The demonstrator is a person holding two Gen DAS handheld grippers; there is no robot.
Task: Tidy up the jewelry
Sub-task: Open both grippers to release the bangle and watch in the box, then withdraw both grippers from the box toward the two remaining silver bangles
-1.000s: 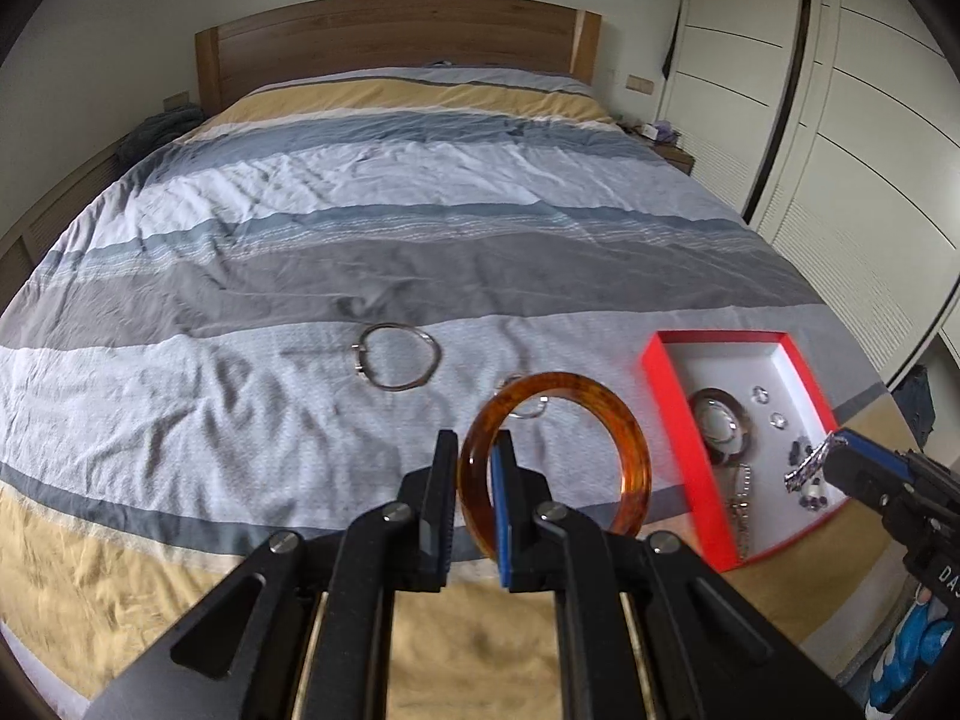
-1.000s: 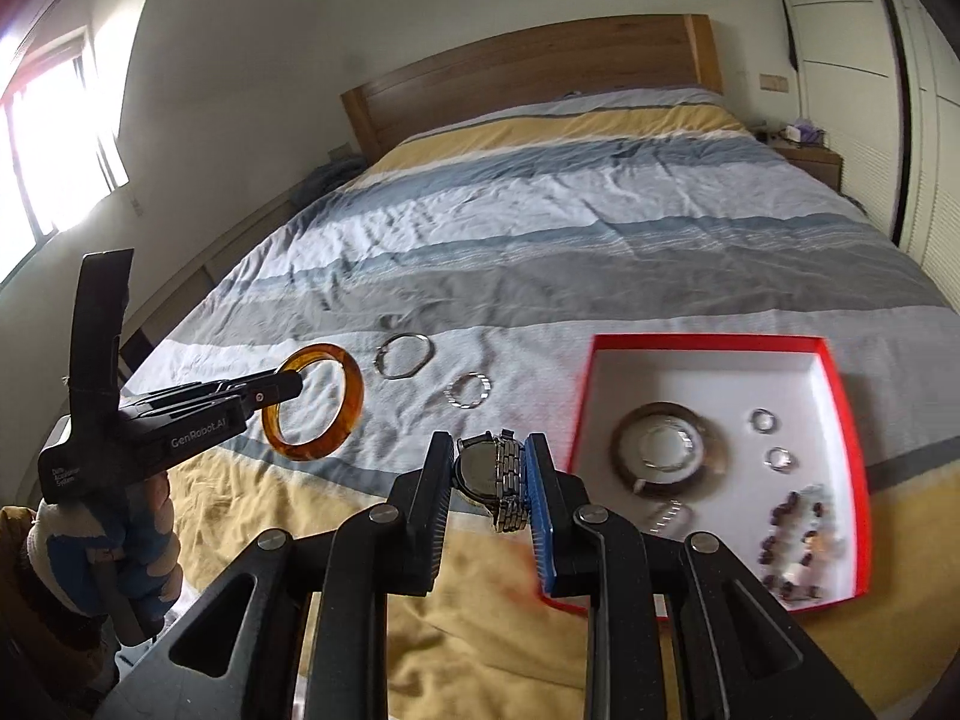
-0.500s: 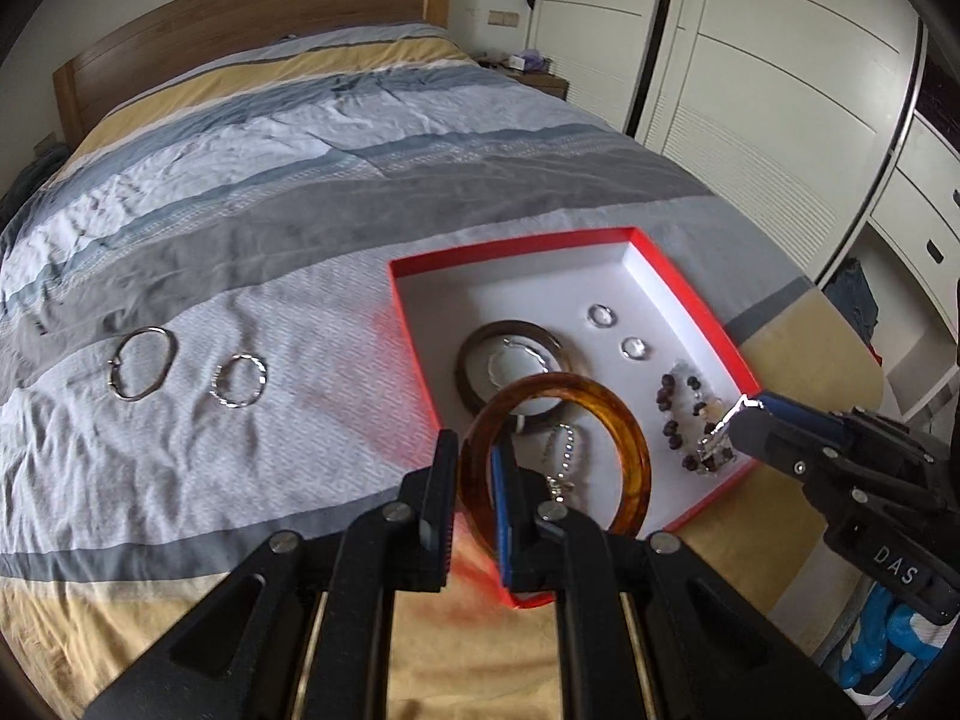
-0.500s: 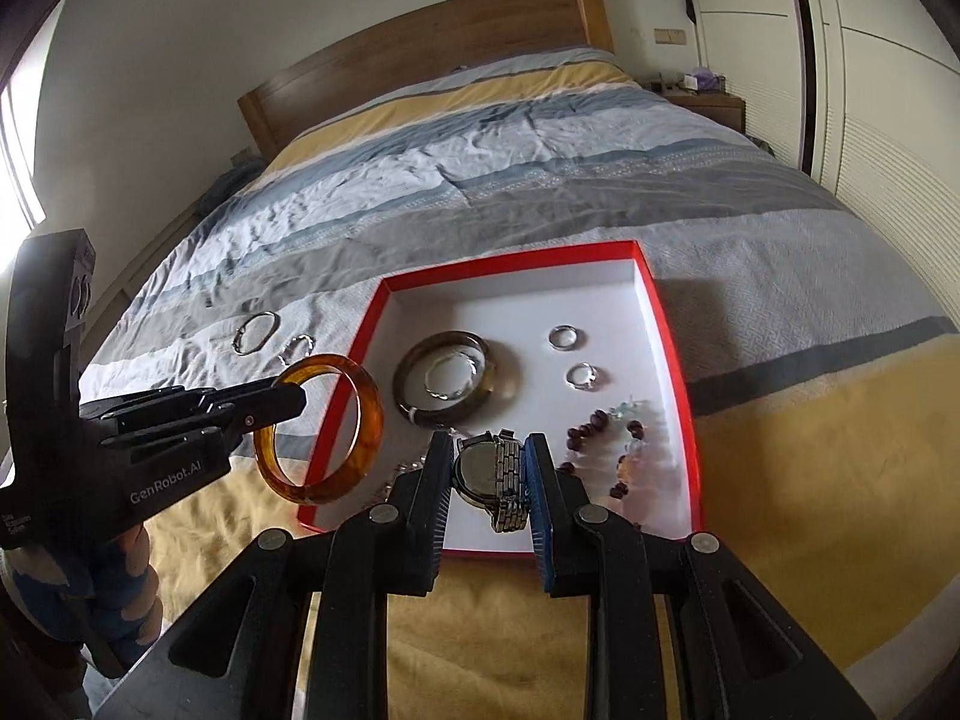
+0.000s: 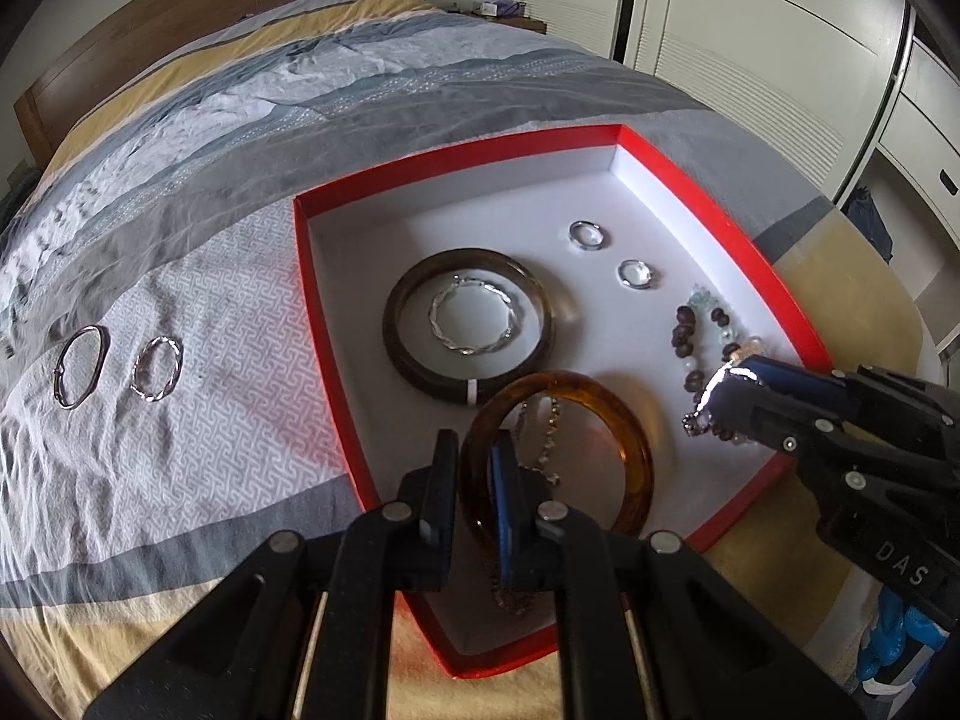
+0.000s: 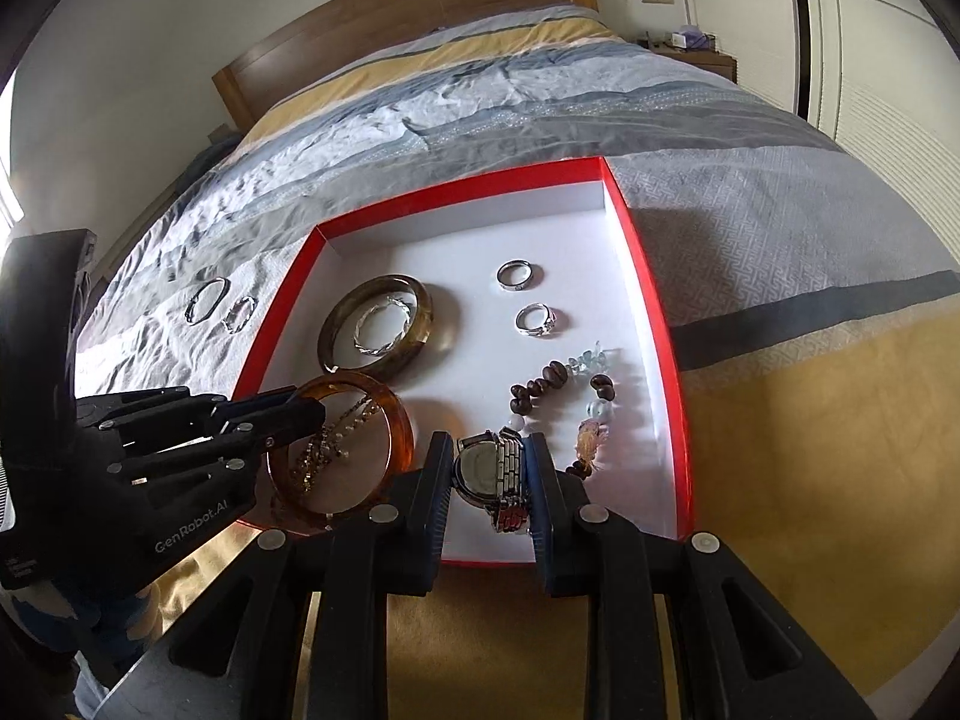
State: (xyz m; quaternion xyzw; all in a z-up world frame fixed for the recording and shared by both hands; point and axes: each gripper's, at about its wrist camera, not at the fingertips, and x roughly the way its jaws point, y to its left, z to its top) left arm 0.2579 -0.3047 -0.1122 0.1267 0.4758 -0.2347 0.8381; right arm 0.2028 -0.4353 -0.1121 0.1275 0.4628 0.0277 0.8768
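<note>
Both tongs grip loads over the tray [image 5: 708, 180]: left tongs [image 5: 474, 480] pinch the amber bangle [image 5: 624, 426] by its rim near the tray's front-left corner, right tongs [image 6: 487, 471] clamp the watch [image 6: 489, 474] edge-on at its front edge, apparently ready to set down clear of the beads [image 6: 540, 387].

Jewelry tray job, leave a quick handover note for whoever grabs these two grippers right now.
Left gripper: shut on the amber bangle, held above the near left part of the red tray.
Right gripper: shut on the metal watch, above the tray's near edge.
Already in the tray: dark bangle around a twisted silver bracelet, two rings, bead bracelet, chain.
Left to do: release bangle and watch into the tray, then fetch the two silver bracelets lying on the bedspread.
</note>
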